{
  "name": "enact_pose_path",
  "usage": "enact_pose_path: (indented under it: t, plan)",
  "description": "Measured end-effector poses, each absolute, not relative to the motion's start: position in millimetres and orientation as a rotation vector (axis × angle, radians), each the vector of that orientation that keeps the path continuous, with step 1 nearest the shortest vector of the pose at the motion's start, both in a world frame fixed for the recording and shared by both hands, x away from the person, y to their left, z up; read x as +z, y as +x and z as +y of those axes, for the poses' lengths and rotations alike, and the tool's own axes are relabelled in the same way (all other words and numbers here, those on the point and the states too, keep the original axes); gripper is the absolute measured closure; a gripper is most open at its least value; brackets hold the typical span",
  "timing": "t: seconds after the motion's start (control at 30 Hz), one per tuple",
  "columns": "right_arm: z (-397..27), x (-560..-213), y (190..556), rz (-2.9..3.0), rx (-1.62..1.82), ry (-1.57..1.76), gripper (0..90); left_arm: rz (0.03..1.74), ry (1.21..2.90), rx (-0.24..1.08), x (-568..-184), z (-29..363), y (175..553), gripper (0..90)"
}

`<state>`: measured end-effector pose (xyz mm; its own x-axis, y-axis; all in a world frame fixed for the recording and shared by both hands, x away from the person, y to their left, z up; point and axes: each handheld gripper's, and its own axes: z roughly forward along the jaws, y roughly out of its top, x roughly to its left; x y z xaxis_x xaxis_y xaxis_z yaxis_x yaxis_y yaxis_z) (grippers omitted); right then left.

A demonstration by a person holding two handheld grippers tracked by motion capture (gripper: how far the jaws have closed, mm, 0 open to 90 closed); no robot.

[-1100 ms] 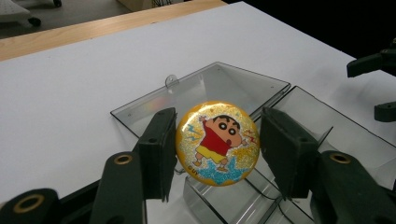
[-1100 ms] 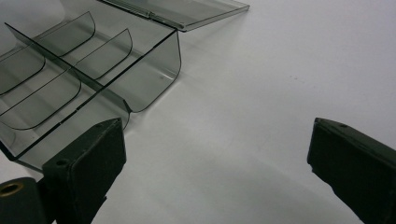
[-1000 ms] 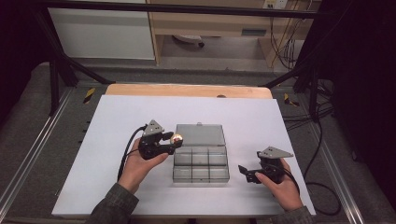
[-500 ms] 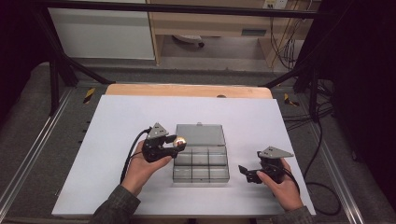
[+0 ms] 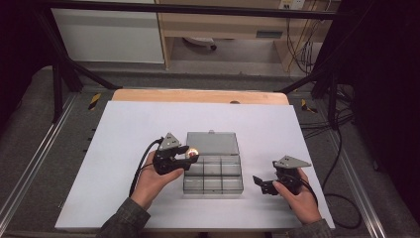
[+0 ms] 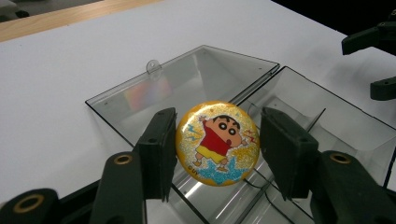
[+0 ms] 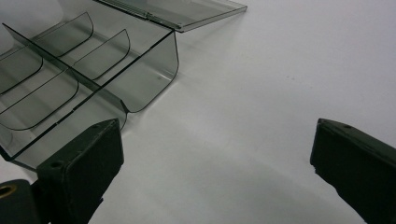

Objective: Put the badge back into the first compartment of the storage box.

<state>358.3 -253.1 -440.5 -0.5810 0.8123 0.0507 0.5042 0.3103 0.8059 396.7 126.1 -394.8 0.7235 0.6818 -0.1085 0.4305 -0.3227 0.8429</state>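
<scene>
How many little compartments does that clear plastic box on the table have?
6, in two rows of three inside the clear box: three along the hinged lid's side, three nearer the person. The left gripper holds a cartoon badge over the far left one. None look hidden.

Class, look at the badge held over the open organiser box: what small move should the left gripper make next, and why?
Probably lower the badge into the compartment beneath it. The left gripper grips it by its edges above the clear box, whose lid lies open, and no compartment holds anything yet.
</scene>
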Motion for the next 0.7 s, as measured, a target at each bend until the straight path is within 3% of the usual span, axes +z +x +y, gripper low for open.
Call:
enact_pose_path:
  t: [0.7]
  plan:
    - [-251.6,-441.4,358.1,2.236,1.154,1.171,3.0,0.820,2.017,0.334,-402.2,117.0,392.4,46.6]
